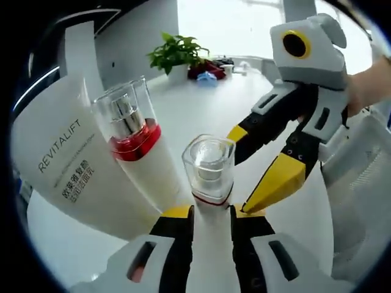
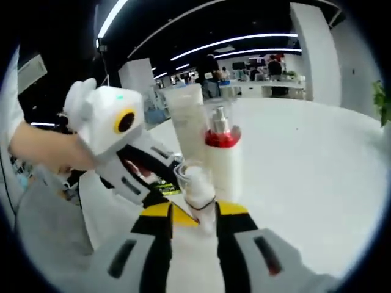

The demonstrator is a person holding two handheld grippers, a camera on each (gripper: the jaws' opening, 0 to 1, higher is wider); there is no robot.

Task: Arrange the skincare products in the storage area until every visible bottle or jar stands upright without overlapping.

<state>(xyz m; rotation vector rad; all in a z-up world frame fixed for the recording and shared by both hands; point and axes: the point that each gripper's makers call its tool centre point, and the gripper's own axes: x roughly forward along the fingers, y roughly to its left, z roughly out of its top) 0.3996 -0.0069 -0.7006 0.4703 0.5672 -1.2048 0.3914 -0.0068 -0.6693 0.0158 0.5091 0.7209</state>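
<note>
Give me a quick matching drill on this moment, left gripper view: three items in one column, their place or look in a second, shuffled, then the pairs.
Items:
1. tall pump bottle
2. small clear-capped bottle
3. Revitalift tube
4. potted plant

Descriptions:
A. far back on the white table, green leaves
B. red band under a clear cap, silver pump inside
C. just ahead of the left gripper, between its yellow tips
D. big white body with printed lettering, at the view's left

Pairs: 1-B, 2-C, 3-D, 4-A
</note>
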